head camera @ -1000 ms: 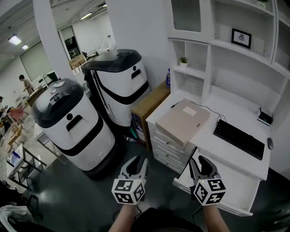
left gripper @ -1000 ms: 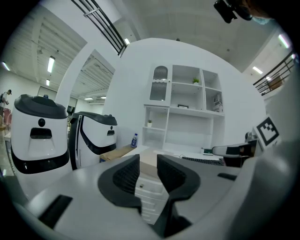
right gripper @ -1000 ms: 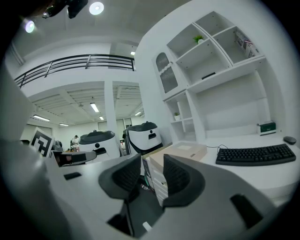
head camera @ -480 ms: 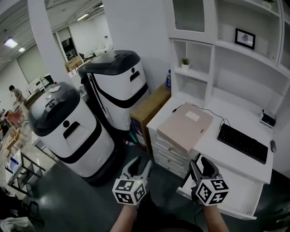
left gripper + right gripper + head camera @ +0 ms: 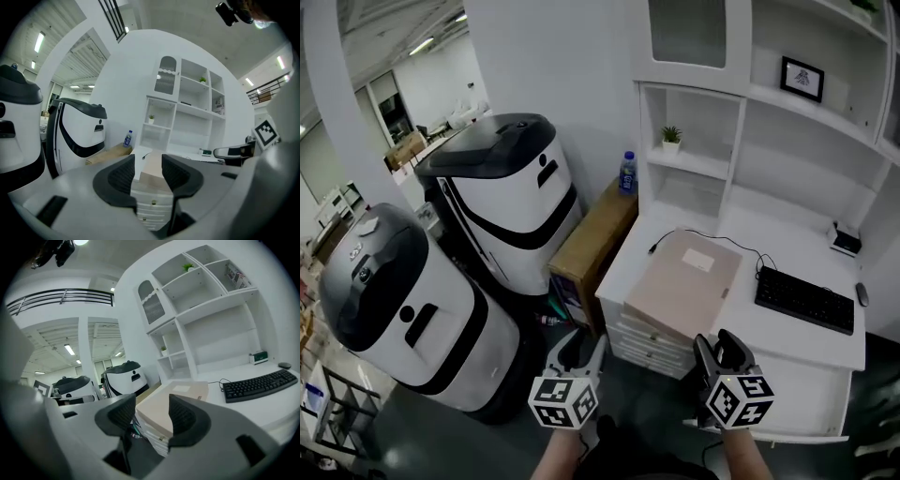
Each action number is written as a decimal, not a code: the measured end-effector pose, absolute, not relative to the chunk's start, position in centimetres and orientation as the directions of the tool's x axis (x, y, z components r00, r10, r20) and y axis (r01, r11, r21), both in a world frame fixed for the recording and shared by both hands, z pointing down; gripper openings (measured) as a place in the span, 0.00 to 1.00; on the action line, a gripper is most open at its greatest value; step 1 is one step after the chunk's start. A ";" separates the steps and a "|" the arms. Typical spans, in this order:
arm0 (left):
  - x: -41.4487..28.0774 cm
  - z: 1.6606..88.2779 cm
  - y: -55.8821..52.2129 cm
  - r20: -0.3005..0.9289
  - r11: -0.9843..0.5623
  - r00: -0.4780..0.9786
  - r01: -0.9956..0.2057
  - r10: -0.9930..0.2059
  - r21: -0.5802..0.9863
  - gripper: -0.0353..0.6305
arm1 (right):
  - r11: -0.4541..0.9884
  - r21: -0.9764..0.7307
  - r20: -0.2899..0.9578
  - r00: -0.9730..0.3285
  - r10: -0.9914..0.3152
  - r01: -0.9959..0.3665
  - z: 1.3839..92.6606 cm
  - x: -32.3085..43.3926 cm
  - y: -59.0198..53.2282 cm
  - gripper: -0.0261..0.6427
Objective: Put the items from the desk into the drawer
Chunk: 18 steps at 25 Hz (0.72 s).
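Observation:
A flat beige box [image 5: 684, 281] lies on the left end of the white desk [image 5: 741, 328], above a stack of white drawers [image 5: 645, 343]. A black keyboard [image 5: 803, 300], a mouse [image 5: 861, 294] and a small device [image 5: 844, 241] lie further right. My left gripper [image 5: 577, 352] hangs in front of the drawers, open and empty. My right gripper [image 5: 722, 354] is level with the desk's front edge, also open and empty. Both pairs of jaws have just been opening. The beige box [image 5: 151, 172] shows between the left fingers, well beyond them. It also shows past the right gripper [image 5: 152, 416].
Two big white-and-black machines [image 5: 502, 197] [image 5: 394, 309] stand left of the desk. A brown carton [image 5: 591, 239] with a water bottle [image 5: 626, 173] on it sits against the desk's side. A white pulled-out drawer [image 5: 797, 403] juts from under the desk front. Shelves hold a plant [image 5: 671, 139].
Both grippers have come closer to the desk and its drawers, and their jaws stand wider apart. The head view has swung right, so the machines sit further left.

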<state>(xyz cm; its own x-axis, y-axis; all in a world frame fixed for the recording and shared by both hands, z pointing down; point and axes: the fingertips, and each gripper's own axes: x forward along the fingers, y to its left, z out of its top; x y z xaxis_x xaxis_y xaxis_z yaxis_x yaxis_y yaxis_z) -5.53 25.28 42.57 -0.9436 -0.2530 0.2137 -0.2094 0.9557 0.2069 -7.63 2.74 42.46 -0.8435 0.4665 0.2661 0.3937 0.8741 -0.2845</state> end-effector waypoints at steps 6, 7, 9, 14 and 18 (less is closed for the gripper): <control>-10.9 42.9 28.3 0.224 0.929 -0.910 -0.301 -0.348 0.216 0.29 | 0.925 -0.285 0.304 -0.892 0.336 0.251 43.2 -10.2 4.1 0.35; -11.7 42.9 28.7 0.225 0.923 -0.904 -0.317 -0.364 0.219 0.29 | 0.931 -0.286 0.308 -0.899 0.312 0.226 43.3 -10.5 4.2 0.35; -13.1 42.9 29.1 0.224 0.909 -0.889 -0.351 -0.399 0.225 0.29 | 0.942 -0.285 0.315 -0.911 0.266 0.177 43.4 -10.9 4.3 0.35; -15.7 42.9 29.6 0.222 0.881 -0.859 -0.413 -0.461 0.230 0.29 | 0.957 -0.279 0.329 -0.929 0.169 0.076 43.7 -11.5 3.7 0.35; -17.4 43.4 28.9 0.237 0.869 -0.842 -0.432 -0.485 0.242 0.29 | 0.961 -0.274 0.348 -0.930 0.123 0.025 44.0 -11.8 2.7 0.35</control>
